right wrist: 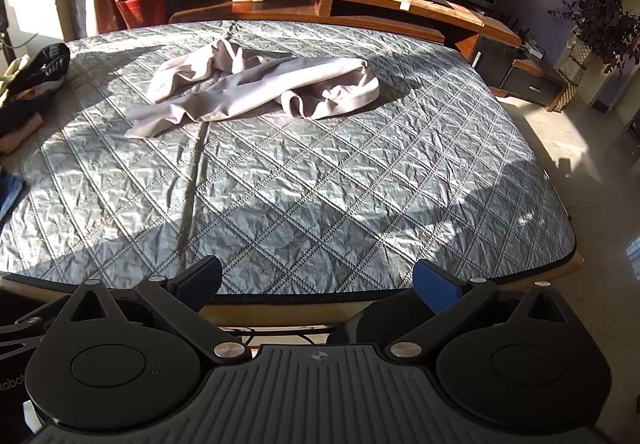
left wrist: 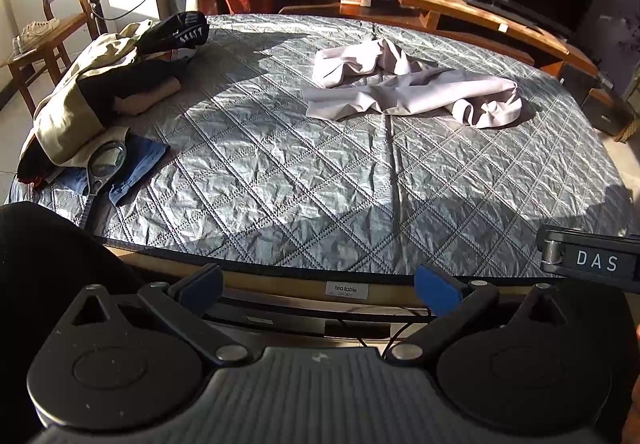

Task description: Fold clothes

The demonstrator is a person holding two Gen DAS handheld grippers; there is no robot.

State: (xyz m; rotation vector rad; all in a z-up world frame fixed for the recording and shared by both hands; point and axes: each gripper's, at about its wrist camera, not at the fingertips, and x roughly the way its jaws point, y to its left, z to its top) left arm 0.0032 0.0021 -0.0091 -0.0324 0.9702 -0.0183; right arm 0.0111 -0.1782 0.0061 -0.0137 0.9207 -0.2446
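The crumpled grey trousers lie on the quilted table cover, well apart from both grippers: toward one o'clock of the left gripper, toward eleven o'clock of the right gripper. Both grippers hang spread wide and empty over the near table edge. Only the left wrist view shows the whole clothes pile at ten o'clock and a magnifying glass; only the right shows a dried plant at two o'clock.

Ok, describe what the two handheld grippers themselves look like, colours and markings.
Both match. The left gripper has a black body with two round discs, black linkage arms with silver pivot pins, a grey ribbed plate in the middle, and fingers faced with blue pads. The right gripper is built the same; its side, seen from the left camera, carries white letters DAS.
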